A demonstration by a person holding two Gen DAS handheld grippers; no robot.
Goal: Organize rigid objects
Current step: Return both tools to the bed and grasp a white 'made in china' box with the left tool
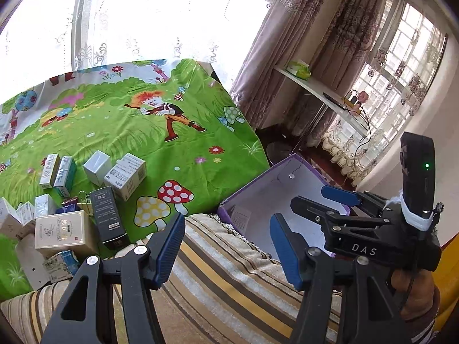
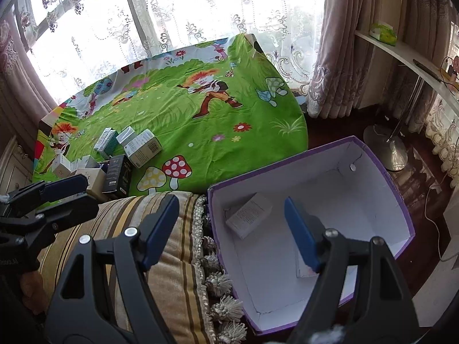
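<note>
Several small cartons lie in a heap (image 1: pixel 71 200) on the green cartoon cloth, also in the right wrist view (image 2: pixel 114 157). Among them are a black box (image 1: pixel 109 218), a beige box (image 1: pixel 64 229) and a white box (image 1: pixel 127 176). A purple storage box (image 2: pixel 396 189) with a white inside stands to the right, holding one white carton (image 2: pixel 249 215). My left gripper (image 1: pixel 226 252) is open and empty above a striped cushion. My right gripper (image 2: pixel 232 229) is open and empty, over the purple box's left rim. It also shows in the left wrist view (image 1: pixel 309 209).
The cloth-covered table (image 2: pixel 258 143) ends at the window curtains. A striped cushion (image 2: pixel 169 258) with tassels lies between table and purple box (image 1: pixel 249 197). A white shelf (image 2: pixel 401 54) with a green tissue pack and a floor lamp base (image 2: pixel 387 149) stand right.
</note>
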